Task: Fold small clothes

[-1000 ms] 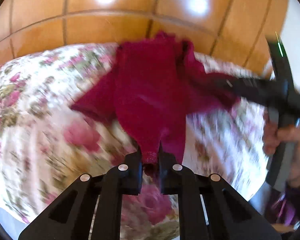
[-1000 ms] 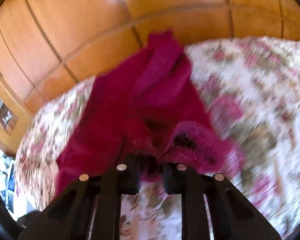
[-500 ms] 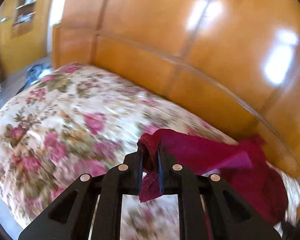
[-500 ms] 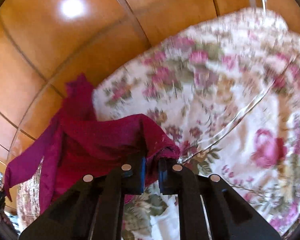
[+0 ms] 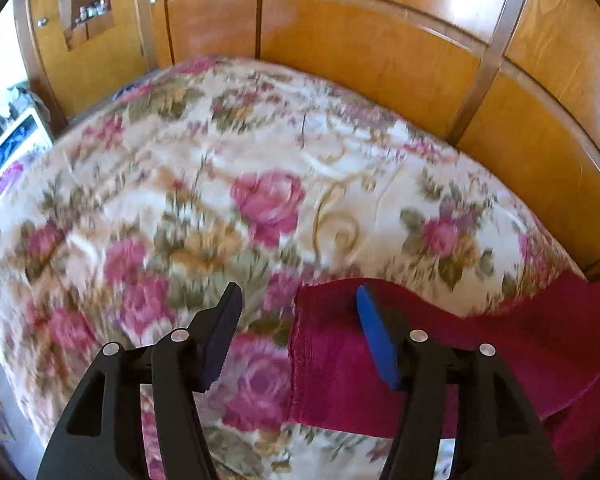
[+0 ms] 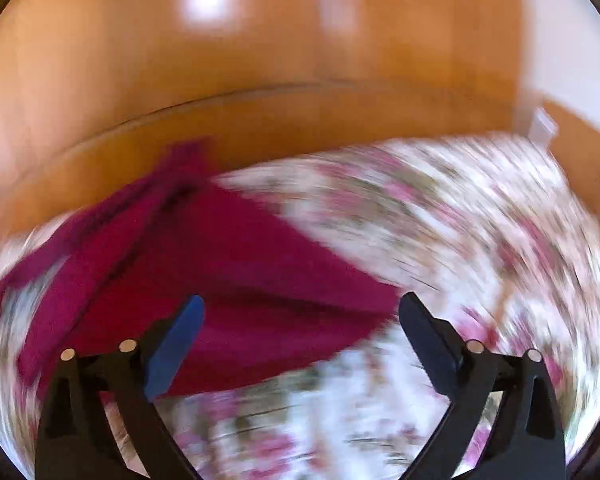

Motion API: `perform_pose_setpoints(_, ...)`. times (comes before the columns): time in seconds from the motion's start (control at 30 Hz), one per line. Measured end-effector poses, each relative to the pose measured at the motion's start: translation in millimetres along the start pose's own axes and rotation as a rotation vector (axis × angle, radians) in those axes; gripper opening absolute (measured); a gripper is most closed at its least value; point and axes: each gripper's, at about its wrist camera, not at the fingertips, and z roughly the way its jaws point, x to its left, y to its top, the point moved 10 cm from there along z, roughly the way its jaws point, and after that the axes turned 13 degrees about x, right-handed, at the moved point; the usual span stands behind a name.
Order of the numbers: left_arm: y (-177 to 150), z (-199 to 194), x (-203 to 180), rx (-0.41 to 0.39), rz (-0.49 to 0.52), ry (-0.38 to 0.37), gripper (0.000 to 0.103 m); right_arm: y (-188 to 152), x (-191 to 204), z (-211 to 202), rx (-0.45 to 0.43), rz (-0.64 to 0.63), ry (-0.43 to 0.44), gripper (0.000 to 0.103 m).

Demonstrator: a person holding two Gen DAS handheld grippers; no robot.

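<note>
A: The left gripper [image 5: 298, 328] no longer pinches the magenta garment [image 5: 480, 344]. Half a second ago its jaws were clamped on a hem; now they are opening and the pads press on nothing. In the left wrist view the cloth lies flat along the lower right of the frame, its near edge running under the blue-faced finger [image 5: 374, 336].

B: The right gripper [image 6: 300, 340] shows the same. It held a fold of the fabric a moment back; its jaws are now opening, spread very wide, and nothing is between the pads. The right view is badly smeared, so details are uncertain. The garment [image 6: 220, 272] sits at the centre and left of that frame, behind and below the fingers, resting on the floral bedspread [image 6: 460, 240].

A: So both corners are dropped. One second ago the cloth hung bunched and lifted; now it reads as laid down in a flatter slab with a straight left edge on the bedspread [image 5: 220, 168], near the wooden headboard [image 5: 420, 60].

B: Judgement: one fold looks placed. Whether the garment needs another fold cannot be told; its far side runs out of frame at the right of the left view.

A: Likely next call: check the shape, then regrip an edge or smooth it.
</note>
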Motion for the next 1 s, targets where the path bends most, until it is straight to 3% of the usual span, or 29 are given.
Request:
perform_pose_setpoints(0.17, -32.4, -9.0, 12.4, -0.015, 0.006, -0.044, 0.059, -24.2, 193.8, 14.7, 0.091, -0.406, 0.367, 0.088)
perform_pose_setpoints(0.23, -41.0, -13.7, 17.8, -0.017, 0.015, -0.052, 0.064, -47.8, 264.0, 24.9, 0.111, -0.618, 0.419, 0.086)
perform_pose_setpoints(0.27, -47.6, -20.2, 22.9, -0.028, 0.020, -0.052, 0.071, -60.8, 290.9, 32.3, 0.121, -0.708, 0.414, 0.086)
perform_pose_setpoints(0.33, -57.5, -31.3, 30.4, -0.052, 0.034, -0.051, 0.071, -83.1, 324.1, 57.2, 0.168, -0.829, 0.377, 0.080)
perform_pose_setpoints(0.37, -60.6, -34.7, 32.7, -0.055, 0.041, -0.051, 0.071, -91.5, 331.9, 71.7, 0.191, -0.874, 0.333, 0.067)
perform_pose_setpoints(0.4, -66.4, -38.9, 35.4, -0.056, 0.046, -0.056, 0.071, -98.4, 333.2, 87.4, 0.216, -0.911, 0.277, 0.046)
perform_pose_setpoints(0.43, -71.4, -42.1, 37.2, -0.055, 0.050, -0.062, 0.071, -100.9, 332.2, 94.1, 0.220, -0.921, 0.272, 0.043)
perform_pose_setpoints(0.47, -77.2, -44.7, 38.0, -0.051, 0.059, -0.068, 0.071, -96.5, 328.4, 91.4, 0.211, -0.903, 0.282, 0.021)
perform_pose_setpoints(0.5, -84.8, -48.7, 37.9, -0.050, 0.072, -0.076, 0.071, -88.9, 320.2, 87.8, 0.208, -0.881, 0.264, 0.005)
perform_pose_setpoints(0.6, -102.4, -55.1, 31.1, -0.053, 0.112, -0.114, 0.071, -38.1, 270.9, 56.6, 0.126, -0.714, 0.285, 0.005)
perform_pose_setpoints(0.7, -127.0, -59.9, 8.1, -0.040, 0.174, -0.179, 0.071, 30.9, 179.6, 22.9, 0.019, -0.500, 0.219, 0.005)
perform_pose_setpoints(0.83, -165.1, -64.1, -45.1, 0.000, 0.299, -0.285, 0.071, 121.5, 15.0, -5.7, -0.082, -0.209, -0.011, 0.005)
perform_pose_setpoints(0.97, -207.7, -66.2, -112.3, 0.053, 0.449, -0.377, 0.071, 169.8, -144.5, -5.4, -0.088, 0.039, -0.273, 0.005)
perform_pose_setpoints(1.0, -218.7, -64.2, -128.2, 0.077, 0.475, -0.398, 0.071, 174.4, -168.3, -3.6, -0.083, 0.076, -0.313, 0.005)
